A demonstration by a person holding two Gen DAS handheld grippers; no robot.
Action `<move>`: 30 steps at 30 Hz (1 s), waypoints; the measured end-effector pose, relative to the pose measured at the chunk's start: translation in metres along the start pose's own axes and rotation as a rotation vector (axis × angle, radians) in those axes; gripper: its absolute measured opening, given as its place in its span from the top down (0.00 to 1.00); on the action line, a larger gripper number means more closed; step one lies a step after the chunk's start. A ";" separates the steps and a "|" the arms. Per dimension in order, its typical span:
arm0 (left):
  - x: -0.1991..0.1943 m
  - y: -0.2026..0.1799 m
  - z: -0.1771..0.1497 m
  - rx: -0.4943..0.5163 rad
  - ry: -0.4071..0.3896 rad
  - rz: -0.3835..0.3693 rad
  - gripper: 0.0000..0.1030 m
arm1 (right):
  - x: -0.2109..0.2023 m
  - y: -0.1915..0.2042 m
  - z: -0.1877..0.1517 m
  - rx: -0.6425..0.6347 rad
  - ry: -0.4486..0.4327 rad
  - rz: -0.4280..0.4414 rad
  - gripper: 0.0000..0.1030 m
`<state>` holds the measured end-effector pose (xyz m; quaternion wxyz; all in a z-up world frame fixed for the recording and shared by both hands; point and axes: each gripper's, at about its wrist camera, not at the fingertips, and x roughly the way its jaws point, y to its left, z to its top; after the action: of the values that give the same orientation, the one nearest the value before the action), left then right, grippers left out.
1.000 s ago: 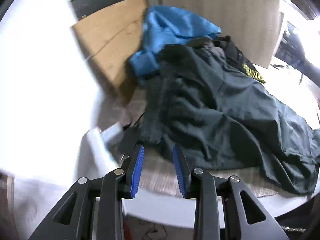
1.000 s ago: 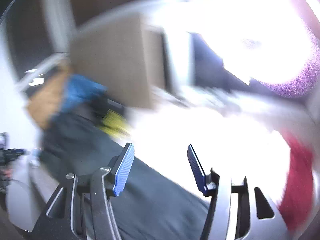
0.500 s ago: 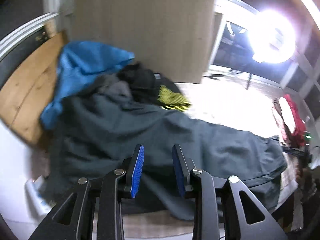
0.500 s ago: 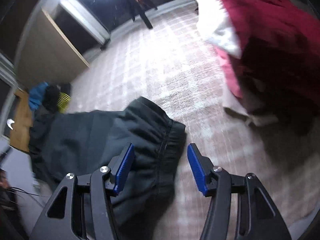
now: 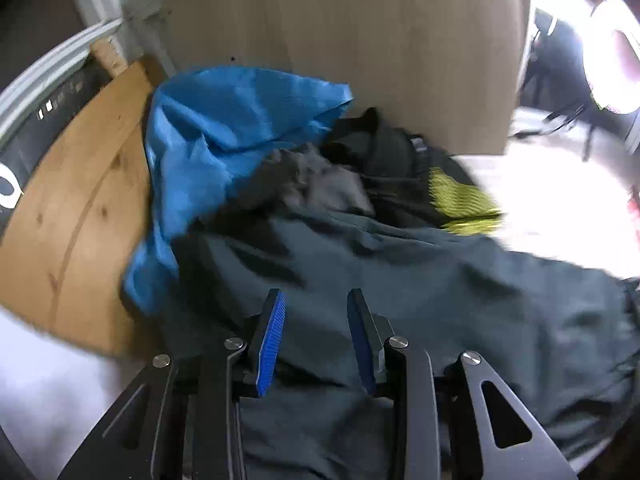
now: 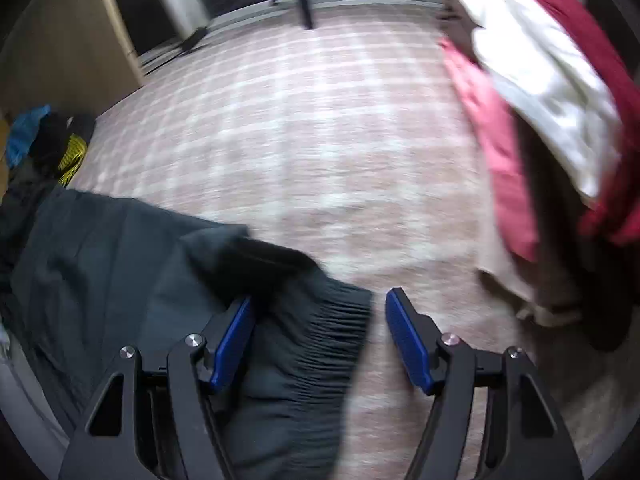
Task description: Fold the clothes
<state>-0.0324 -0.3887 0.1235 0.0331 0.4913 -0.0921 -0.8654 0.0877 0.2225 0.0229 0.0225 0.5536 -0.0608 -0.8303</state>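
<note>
A dark grey-green garment [image 5: 440,300] lies spread and crumpled on the checked tablecloth; it also shows in the right wrist view [image 6: 120,264]. My left gripper [image 5: 316,320] is open and hovers over the garment's left part. My right gripper [image 6: 318,320] is open, its fingers straddling the garment's gathered elastic waistband [image 6: 324,328] at the right end. Neither holds cloth.
A blue garment [image 5: 224,152], a black one [image 5: 384,152] with a yellow-striped patch [image 5: 460,196] and a grey piece are piled behind. A wooden board [image 5: 76,216] stands left. Red, white and pink clothes [image 6: 552,92] are piled at the right. The checked cloth [image 6: 320,132] lies between.
Both views swung. My left gripper moved closer over the dark garment's left side. My right gripper advanced onto the waistband, which now lies between its fingers.
</note>
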 end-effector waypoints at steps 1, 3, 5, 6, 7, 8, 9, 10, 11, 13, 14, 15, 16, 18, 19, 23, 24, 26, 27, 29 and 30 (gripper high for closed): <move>0.011 0.007 0.007 0.010 0.007 -0.002 0.70 | 0.002 0.006 0.002 -0.015 0.004 -0.004 0.36; 0.030 0.008 0.016 0.049 0.022 -0.009 0.68 | 0.006 0.018 0.004 -0.051 0.004 -0.040 0.36; 0.049 0.003 0.022 0.099 0.037 -0.015 0.68 | 0.010 0.029 0.005 -0.071 0.002 -0.061 0.36; 0.059 0.001 0.026 0.124 0.045 -0.019 0.68 | 0.011 0.033 0.008 -0.070 0.001 -0.058 0.37; 0.068 -0.002 0.029 0.149 0.052 -0.022 0.68 | 0.012 0.037 0.009 -0.066 0.002 -0.052 0.38; 0.077 -0.005 0.033 0.174 0.060 -0.026 0.67 | 0.013 0.041 0.011 -0.062 0.001 -0.049 0.42; 0.086 -0.009 0.035 0.206 0.064 -0.023 0.62 | 0.015 0.046 0.014 -0.061 -0.002 -0.052 0.51; 0.094 -0.018 0.036 0.246 0.062 -0.006 0.60 | 0.017 0.052 0.018 -0.063 -0.005 -0.054 0.58; 0.103 -0.021 0.037 0.261 0.072 0.009 0.60 | 0.018 0.056 0.020 -0.063 -0.005 -0.054 0.66; 0.105 -0.014 0.036 0.232 0.062 -0.004 0.76 | 0.019 0.066 0.026 -0.056 0.001 -0.040 0.72; 0.101 -0.007 0.034 0.209 0.045 -0.020 0.94 | 0.017 0.069 0.026 -0.053 -0.003 -0.043 0.72; 0.097 -0.001 0.033 0.187 0.029 -0.037 0.97 | 0.014 0.073 0.028 -0.054 -0.015 -0.053 0.73; 0.092 0.005 0.032 0.164 0.012 -0.053 0.98 | 0.009 0.077 0.030 -0.055 -0.034 -0.065 0.73; 0.083 0.017 0.029 0.118 -0.021 -0.086 0.98 | -0.010 0.083 0.034 -0.041 -0.087 -0.083 0.73; 0.076 0.023 0.027 0.099 -0.041 -0.099 0.98 | -0.020 0.085 0.037 -0.028 -0.117 -0.088 0.73; 0.038 0.042 0.024 0.064 -0.109 -0.088 0.98 | -0.063 0.077 0.053 0.013 -0.240 -0.116 0.74; 0.029 0.048 0.027 0.054 -0.127 -0.084 0.98 | -0.075 0.071 0.055 0.015 -0.269 -0.129 0.74; 0.011 0.058 0.037 0.028 -0.169 -0.086 0.98 | -0.099 0.059 0.059 0.018 -0.326 -0.154 0.74; 0.008 0.062 0.043 0.017 -0.184 -0.082 0.98 | -0.109 0.050 0.062 0.020 -0.355 -0.170 0.74; 0.004 0.068 0.057 -0.003 -0.211 -0.075 0.98 | -0.116 0.035 0.068 0.032 -0.392 -0.200 0.74; 0.010 0.066 0.066 -0.010 -0.207 -0.071 0.98 | -0.118 0.029 0.070 0.042 -0.406 -0.217 0.75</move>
<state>-0.0963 -0.4469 0.1603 -0.0050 0.4019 -0.0732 -0.9127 0.0676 0.2115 0.1609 -0.0912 0.3789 -0.0214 -0.9207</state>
